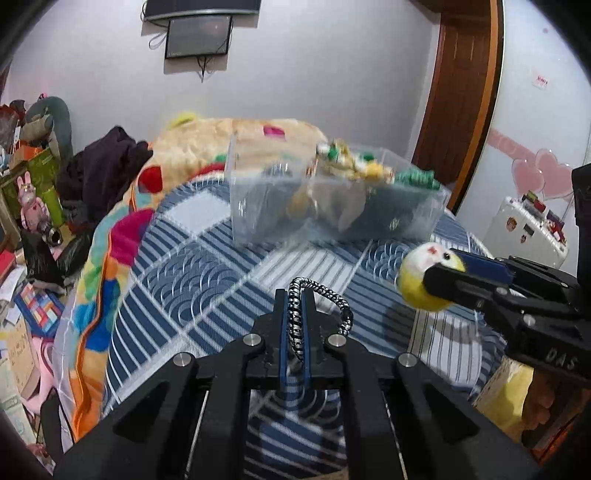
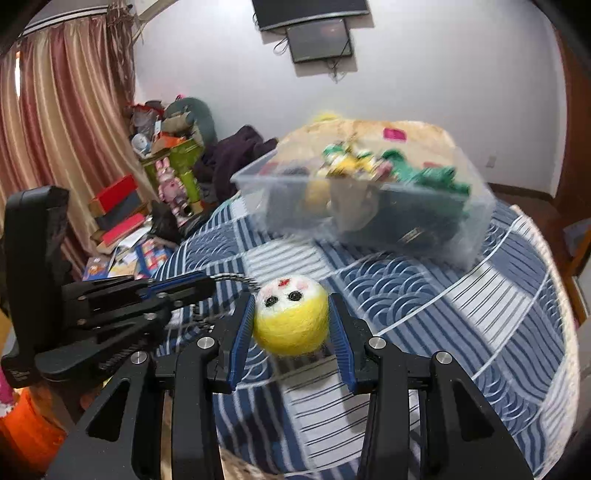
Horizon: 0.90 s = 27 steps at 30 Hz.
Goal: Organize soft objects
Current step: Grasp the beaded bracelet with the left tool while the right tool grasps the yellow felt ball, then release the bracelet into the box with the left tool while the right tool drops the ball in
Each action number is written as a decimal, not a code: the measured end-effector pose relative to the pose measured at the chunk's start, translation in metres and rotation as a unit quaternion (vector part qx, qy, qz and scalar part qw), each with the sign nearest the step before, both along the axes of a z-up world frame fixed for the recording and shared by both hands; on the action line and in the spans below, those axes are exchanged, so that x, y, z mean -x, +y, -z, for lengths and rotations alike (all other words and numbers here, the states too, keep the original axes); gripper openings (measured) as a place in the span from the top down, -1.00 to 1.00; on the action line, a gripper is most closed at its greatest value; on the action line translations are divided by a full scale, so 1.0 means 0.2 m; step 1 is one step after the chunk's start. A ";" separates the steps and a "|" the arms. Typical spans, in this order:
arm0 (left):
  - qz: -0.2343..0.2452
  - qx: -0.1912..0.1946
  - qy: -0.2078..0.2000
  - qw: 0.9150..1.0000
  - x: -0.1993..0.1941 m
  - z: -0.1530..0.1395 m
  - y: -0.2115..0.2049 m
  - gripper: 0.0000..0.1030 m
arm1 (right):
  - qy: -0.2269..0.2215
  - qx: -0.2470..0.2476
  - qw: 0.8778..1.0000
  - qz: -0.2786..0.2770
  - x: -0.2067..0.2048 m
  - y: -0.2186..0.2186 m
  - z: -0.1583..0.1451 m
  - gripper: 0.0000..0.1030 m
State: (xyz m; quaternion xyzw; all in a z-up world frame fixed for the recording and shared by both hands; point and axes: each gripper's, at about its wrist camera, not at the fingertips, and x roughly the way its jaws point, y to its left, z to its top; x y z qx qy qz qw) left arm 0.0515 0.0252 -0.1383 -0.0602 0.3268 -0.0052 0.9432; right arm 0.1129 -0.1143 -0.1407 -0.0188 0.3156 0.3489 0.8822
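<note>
Fuzzy yellow ball point(image 2: 290, 320) pinched by right tool point(image 2: 291, 325) | braided loop point(image 1: 318, 295) in left tool point(image 1: 296, 314)

There are 2 grippers: the left gripper point(image 1: 295, 314) and the right gripper point(image 2: 291, 325). 1 yellow felt ball point(image 2: 291, 319), 1 black-and-white braided cord point(image 1: 317, 295), 1 clear plastic bin point(image 1: 332, 199) far on the bed, 1 wall screen point(image 1: 197, 35).
</note>
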 end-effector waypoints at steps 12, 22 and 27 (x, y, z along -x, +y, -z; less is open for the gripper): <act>-0.008 0.005 -0.074 0.997 -0.16 -0.27 0.05 0.90 | -0.071 -0.033 0.995 0.066 -0.14 -0.12 -0.24 0.28; -0.024 -0.004 -0.084 0.996 -0.42 -0.30 0.04 0.90 | -0.077 -0.036 0.991 0.100 -0.33 -0.07 -0.26 0.28; -0.028 -0.005 -0.056 0.998 -0.55 -0.21 0.04 0.90 | -0.054 -0.021 0.993 0.107 -0.42 -0.02 -0.19 0.28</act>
